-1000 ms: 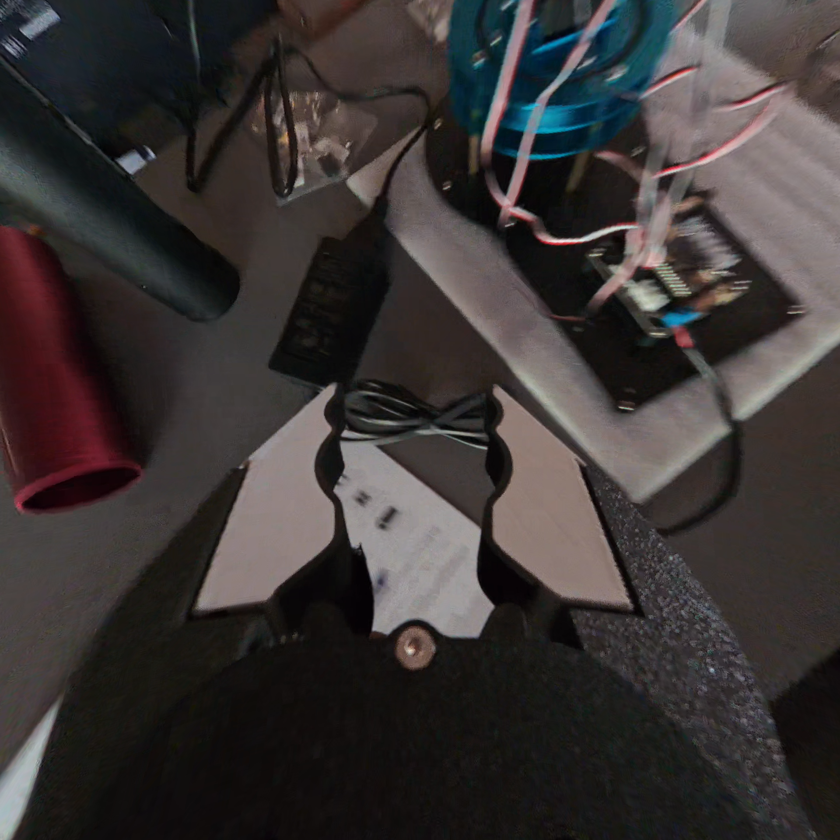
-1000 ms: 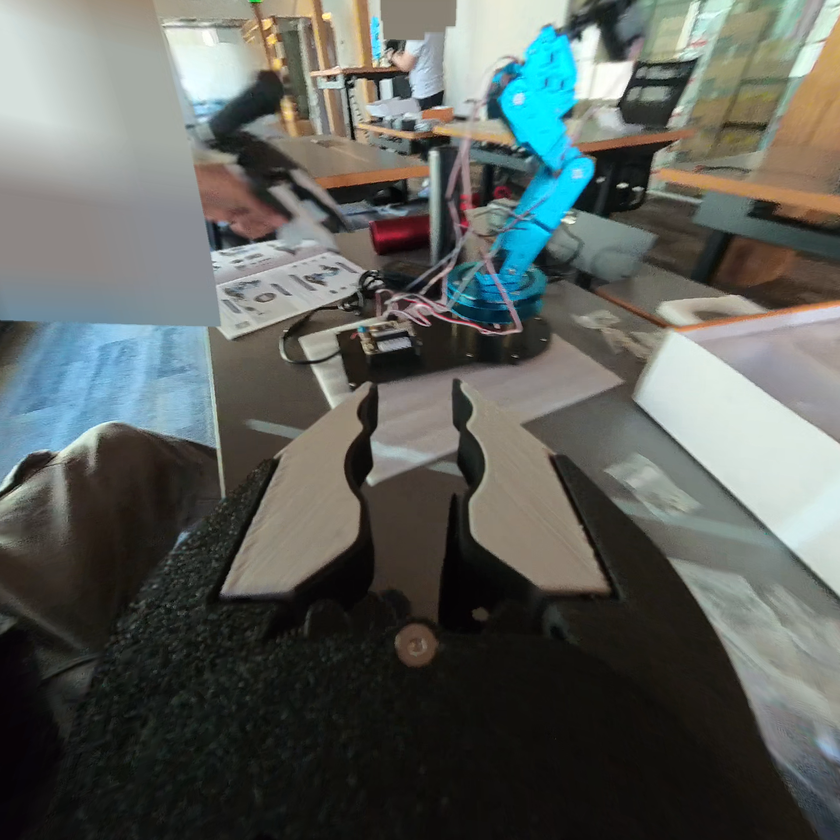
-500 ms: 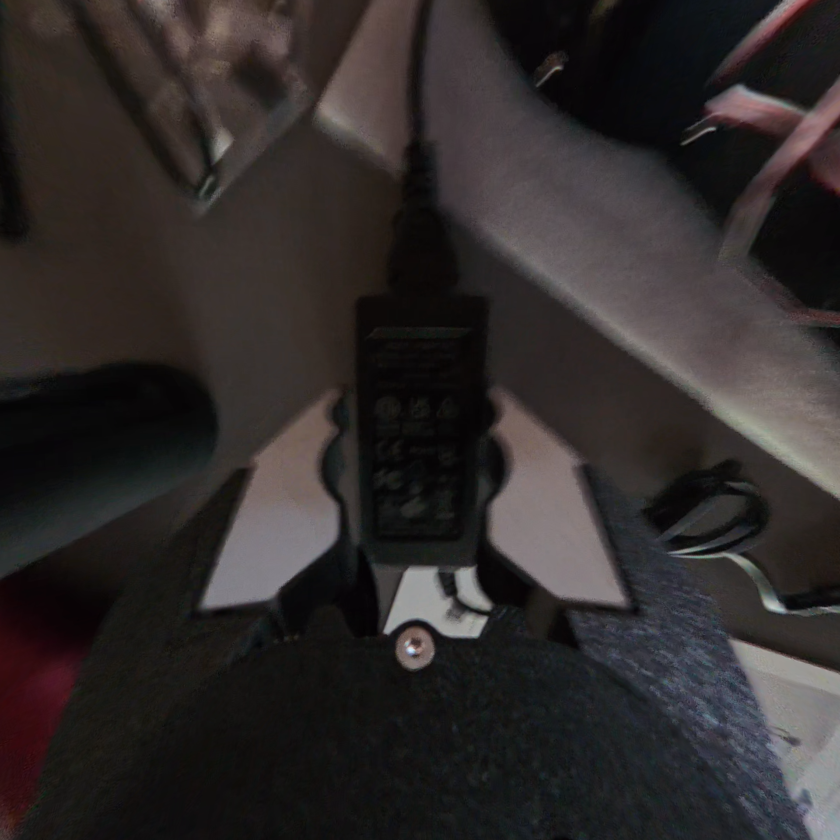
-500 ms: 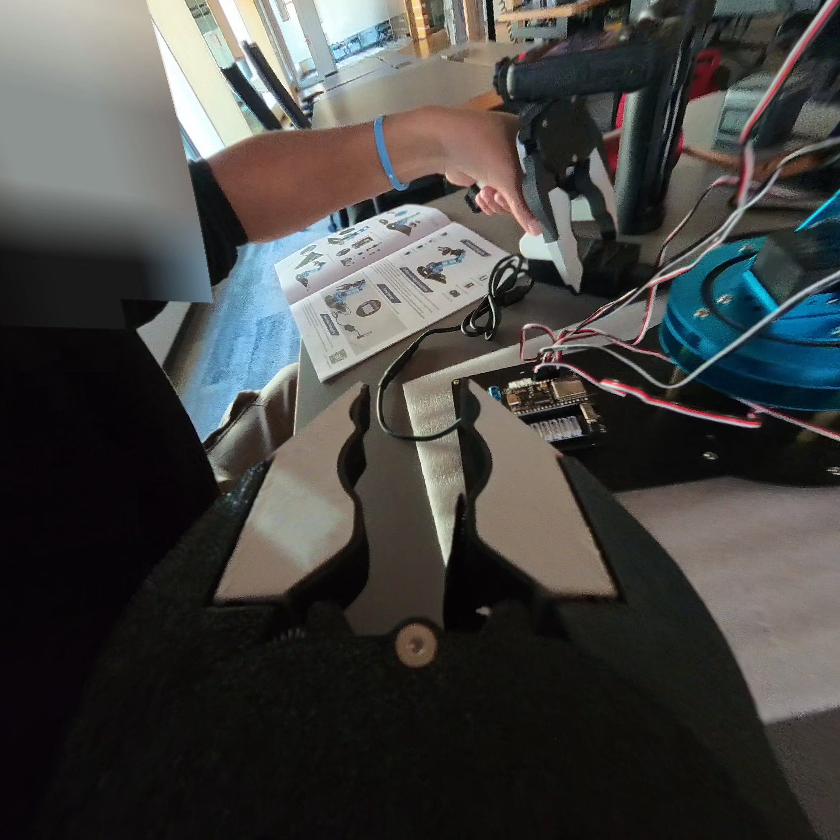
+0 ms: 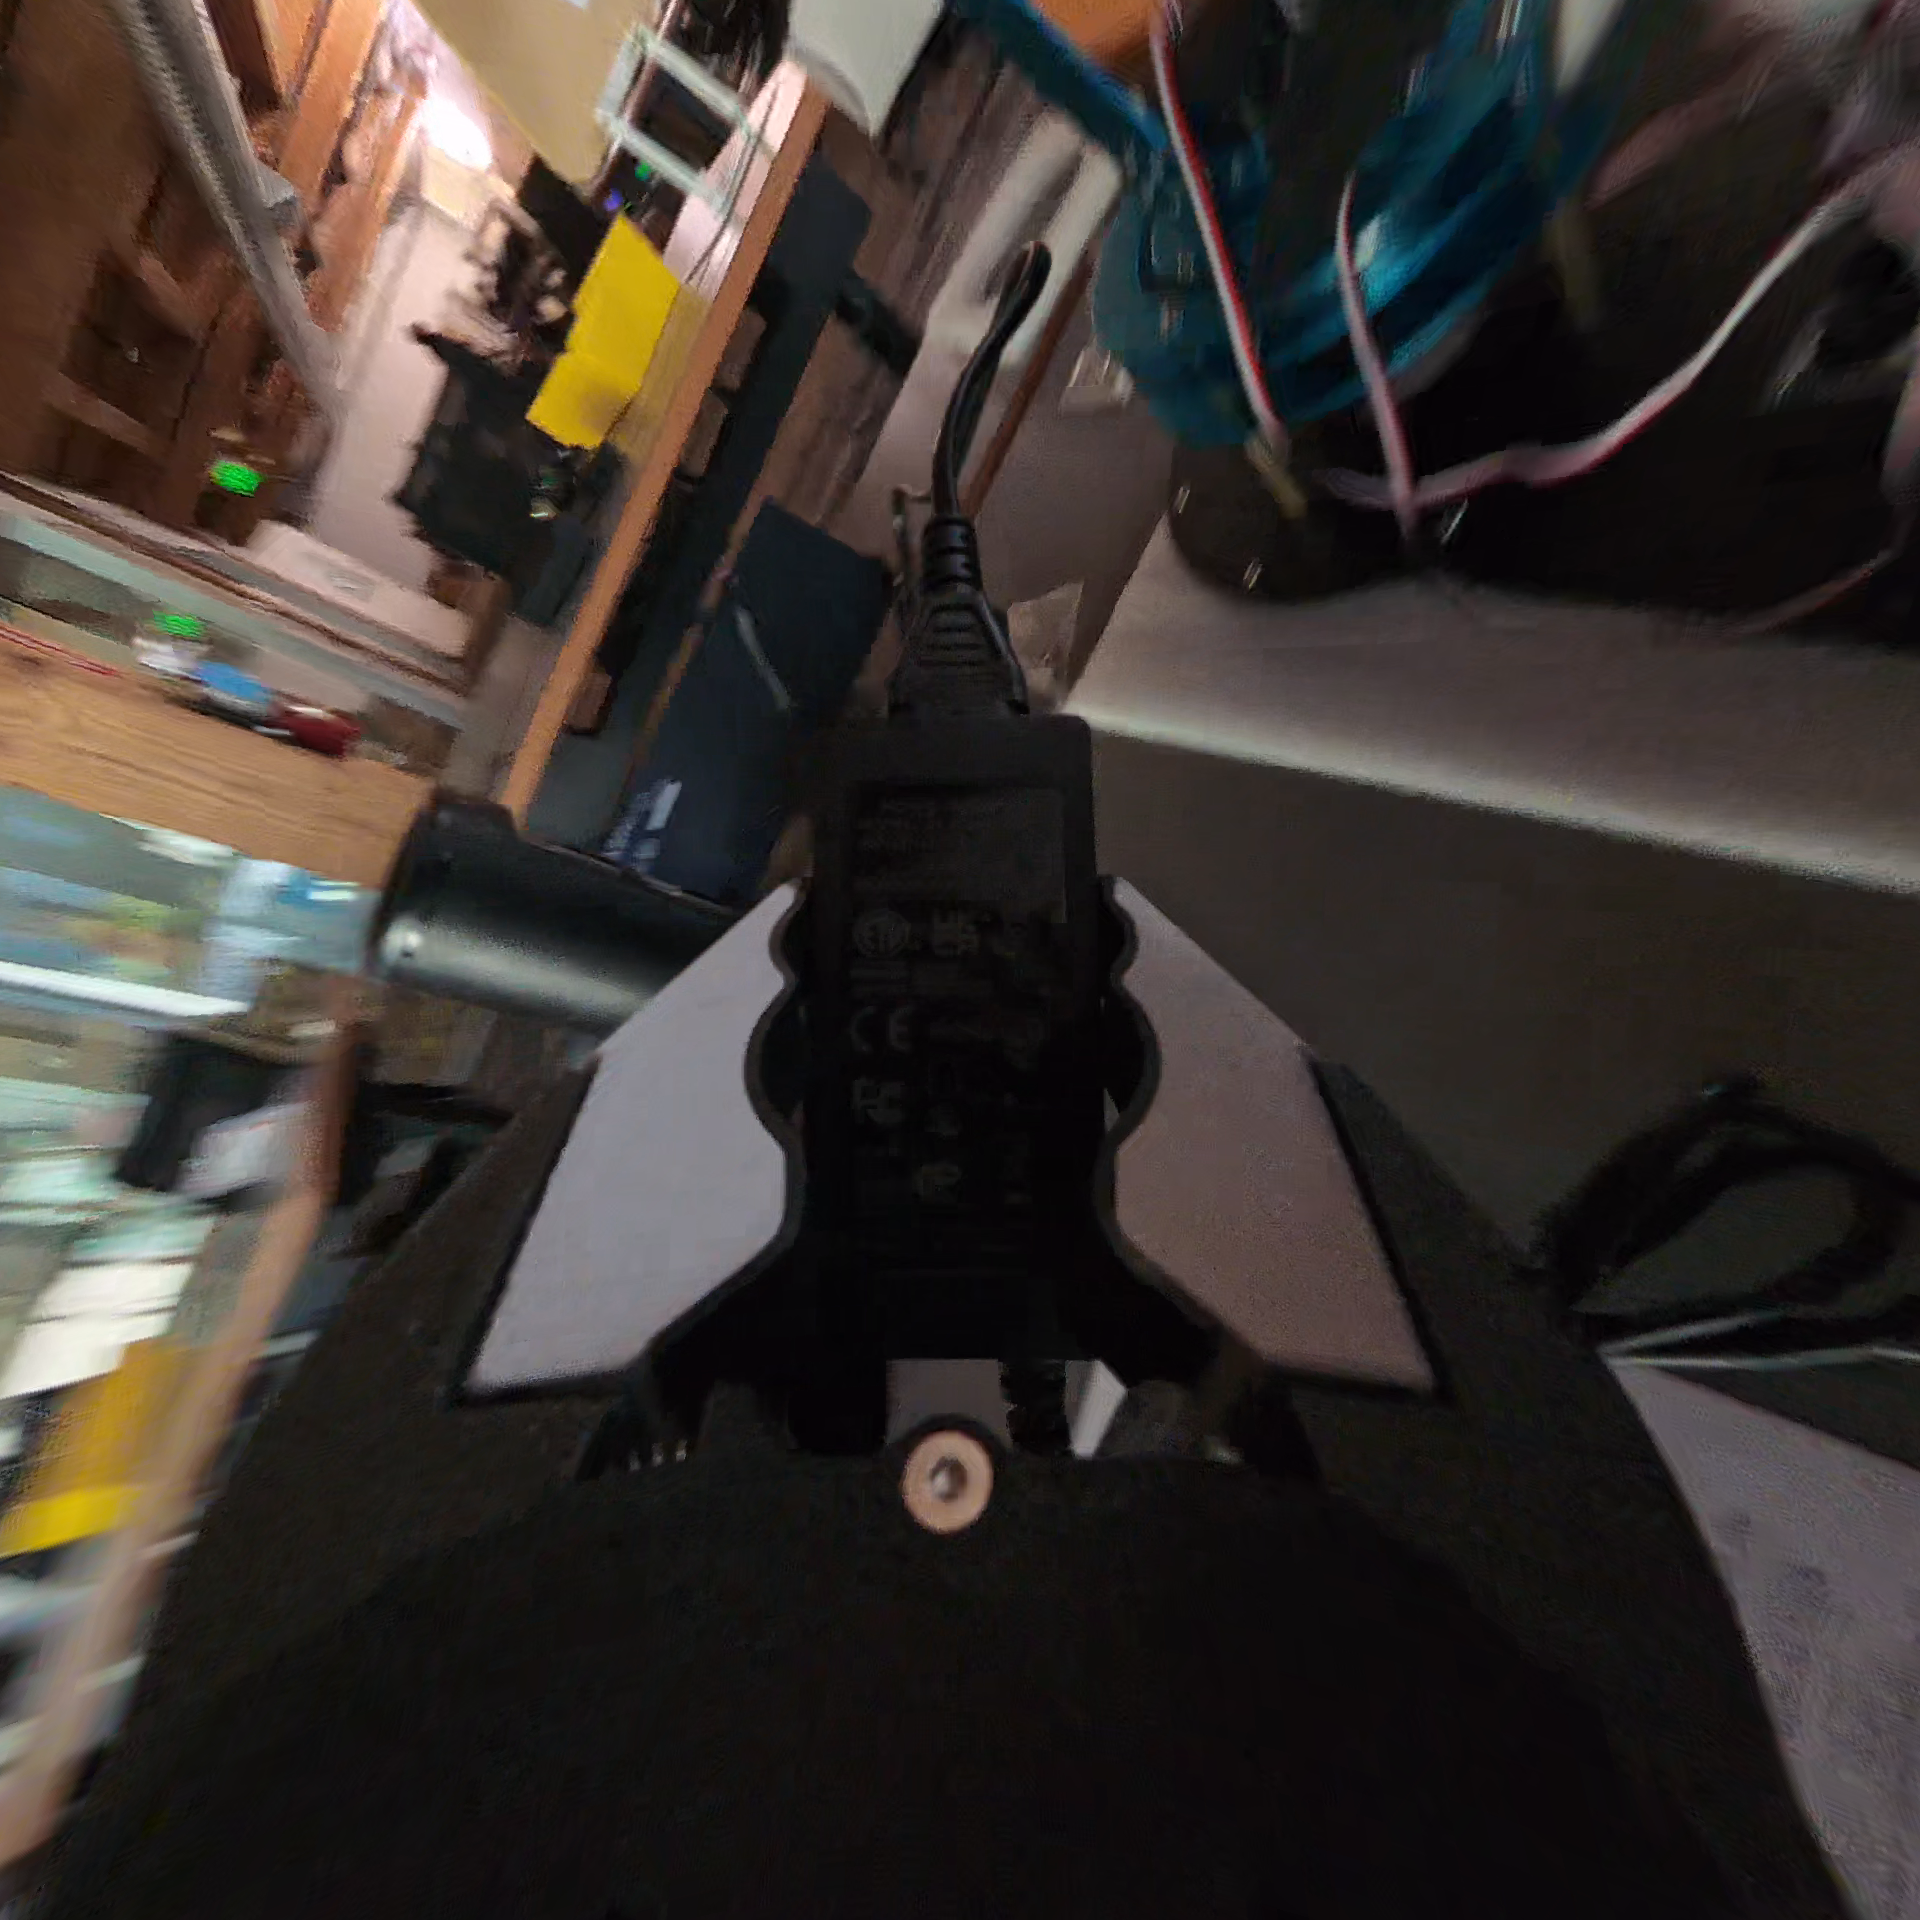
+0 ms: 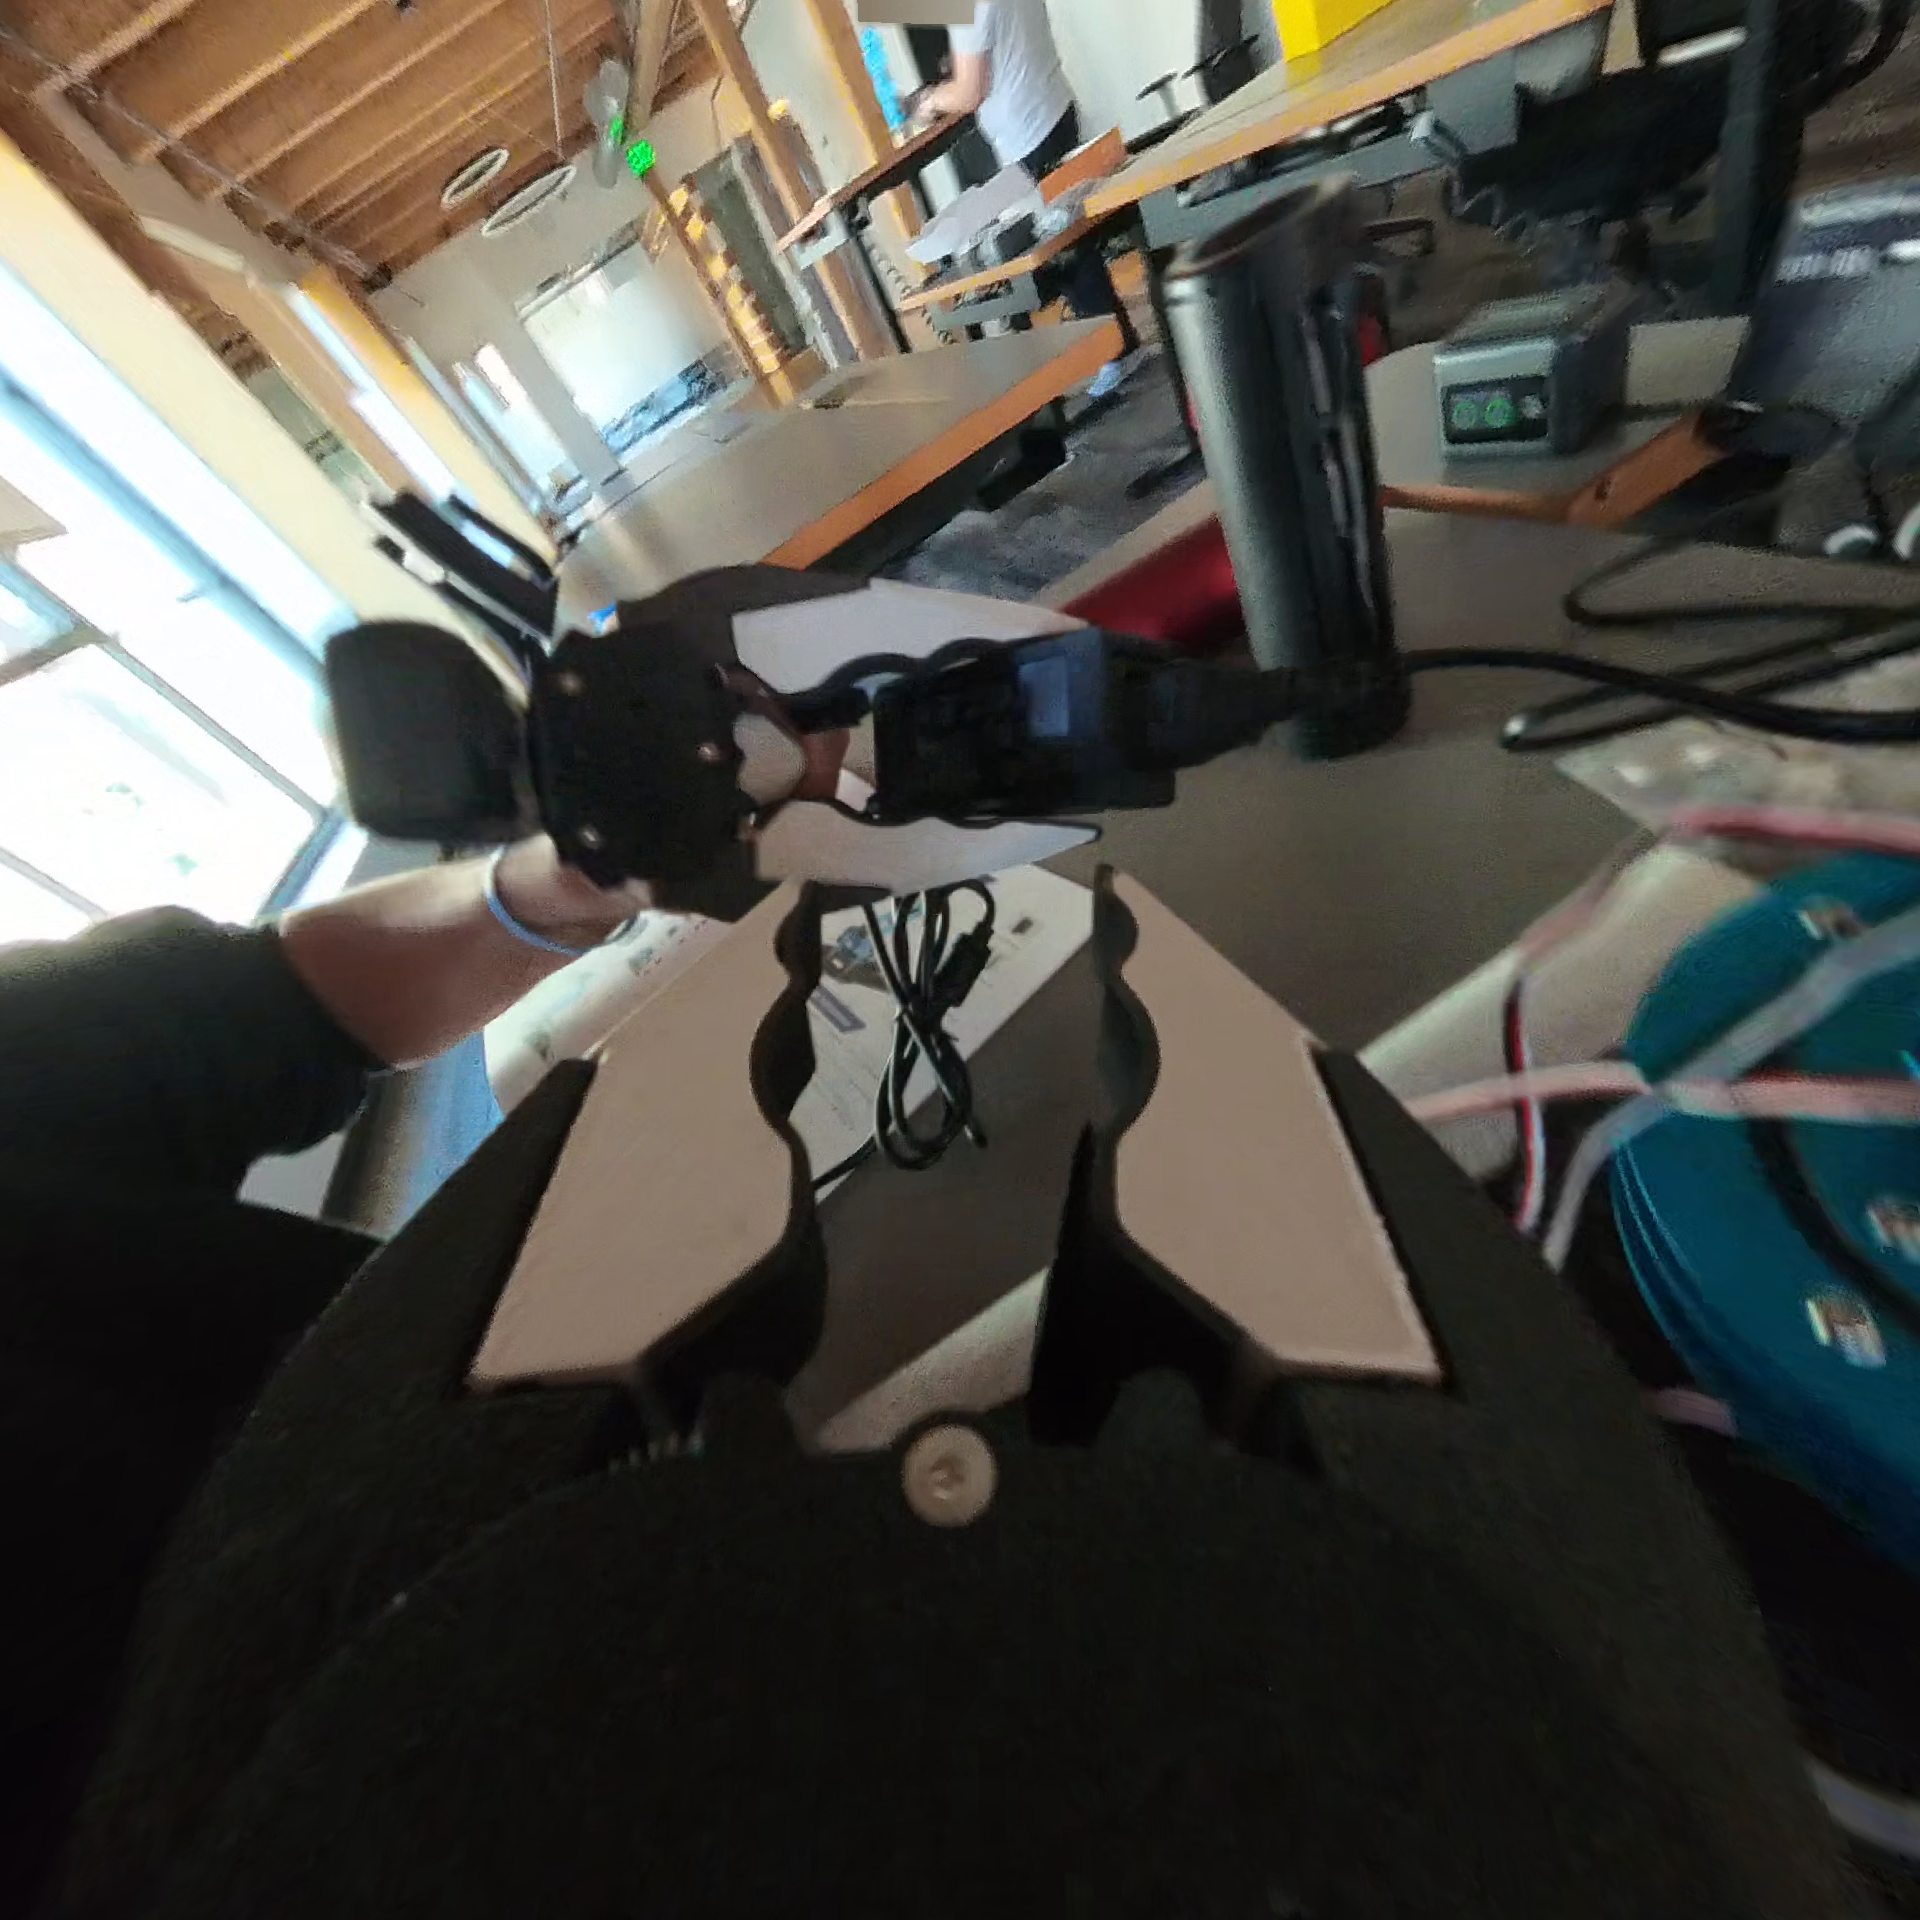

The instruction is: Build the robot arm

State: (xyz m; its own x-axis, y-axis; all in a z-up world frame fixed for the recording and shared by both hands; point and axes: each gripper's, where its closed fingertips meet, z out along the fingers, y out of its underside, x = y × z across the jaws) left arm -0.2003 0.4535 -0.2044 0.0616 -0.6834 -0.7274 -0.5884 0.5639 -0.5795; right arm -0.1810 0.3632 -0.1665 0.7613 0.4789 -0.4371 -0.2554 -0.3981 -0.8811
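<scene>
- currently left gripper (image 5: 951,1049) clamped on black rectangular plastic power adapter (image 5: 951,997), lifted clear of grey table (image 5: 1455,935).
- right gripper (image 6: 945,1039) apart, empty, above bundled thin black cable (image 6: 925,1039).

text: printed markings on power adapter (image 5: 951,997) | booklet (image 6: 914,997) (contents not given)

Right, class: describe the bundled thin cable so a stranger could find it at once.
Start at the blue round base on the grey table. Left of it lies an open booklet; the thin black cable bundle rests across its edge, cinched at the middle, unlike the thick cord.
</scene>
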